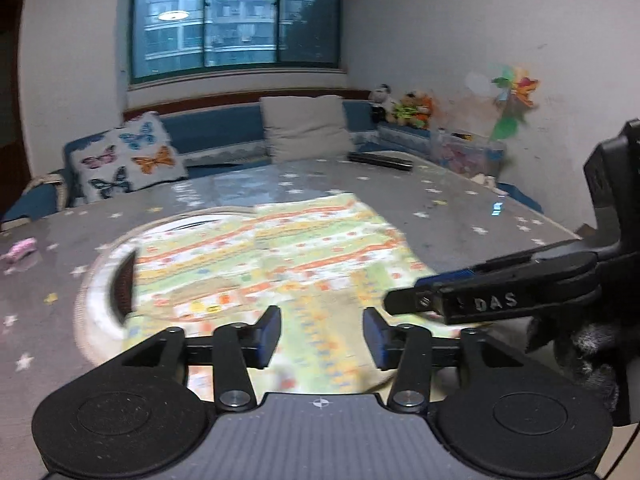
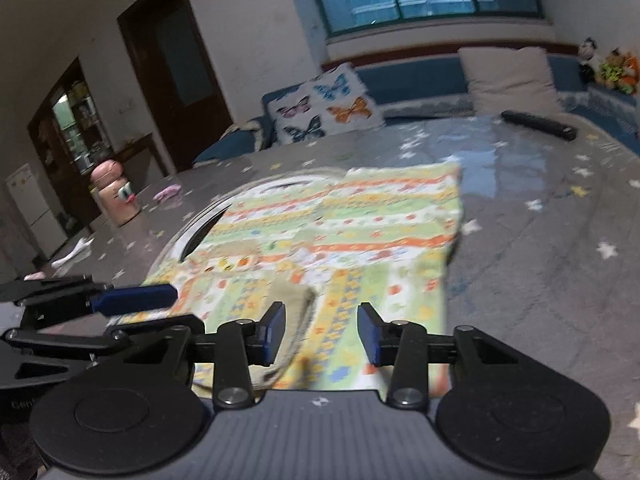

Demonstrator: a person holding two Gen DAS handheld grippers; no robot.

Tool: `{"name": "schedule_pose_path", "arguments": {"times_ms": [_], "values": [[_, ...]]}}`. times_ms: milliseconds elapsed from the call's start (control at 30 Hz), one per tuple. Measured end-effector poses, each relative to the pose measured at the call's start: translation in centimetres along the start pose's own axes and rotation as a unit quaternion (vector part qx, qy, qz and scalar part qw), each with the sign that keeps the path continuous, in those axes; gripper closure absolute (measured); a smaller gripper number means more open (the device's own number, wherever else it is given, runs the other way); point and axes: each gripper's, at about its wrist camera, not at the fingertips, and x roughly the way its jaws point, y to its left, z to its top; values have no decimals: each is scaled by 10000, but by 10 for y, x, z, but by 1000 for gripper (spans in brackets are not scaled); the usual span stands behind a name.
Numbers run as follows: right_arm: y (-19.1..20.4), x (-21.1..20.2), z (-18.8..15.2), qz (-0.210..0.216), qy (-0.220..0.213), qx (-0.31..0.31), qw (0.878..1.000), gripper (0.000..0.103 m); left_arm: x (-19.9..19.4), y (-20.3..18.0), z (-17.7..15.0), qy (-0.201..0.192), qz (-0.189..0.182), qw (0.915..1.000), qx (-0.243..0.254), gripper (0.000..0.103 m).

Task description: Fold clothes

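Grey star-print desk (image 1: 460, 200) carries a patterned garment (image 1: 280, 256), spread flat for folding. Left gripper (image 1: 322, 334) and right gripper (image 2: 322, 332) hover over its near edge, fingers open and empty.

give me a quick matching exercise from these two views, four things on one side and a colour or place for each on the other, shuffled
Things:
1. garment
2. butterfly pillow
3. black bar
4. plush toys

Descriptions:
A. on the ledge at the far right, under the window
B. lying on the star-print cover, at its far edge
C. leaning on the blue backrest, left of the plain pillow
D. green, yellow and orange print, spread flat in front of both tools

Pairs: 1-D, 2-C, 3-B, 4-A
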Motion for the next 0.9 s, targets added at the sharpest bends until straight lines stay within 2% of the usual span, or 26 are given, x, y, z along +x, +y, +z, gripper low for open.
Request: {"name": "schedule_pose_path", "arguments": {"times_ms": [167, 300, 500, 600, 800, 900], "values": [[12, 25, -2, 12, 290, -69, 9996, 66, -14, 37, -10, -10, 524, 9983, -243, 45], [15, 37, -4, -51, 405, -71, 9991, 67, -24, 66, -22, 39, 926, 9946, -474, 35], [25, 41, -3, -144, 459, -227, 9986, 84, -32, 100, -37, 162, 1357, 9872, -823, 29], [29, 39, -1, -189, 438, -290, 9984, 95, -33, 105, -41, 181, 1403, 9860, -879, 24], [39, 23, 12, -213, 208, -453, 9985, 97, -35, 99, -50, 243, 1276, 9890, -704, 18], [45, 6, 26, -220, -69, -550, 9982, 97, -34, 94, -56, 300, 1192, 9906, -602, 15]]}}
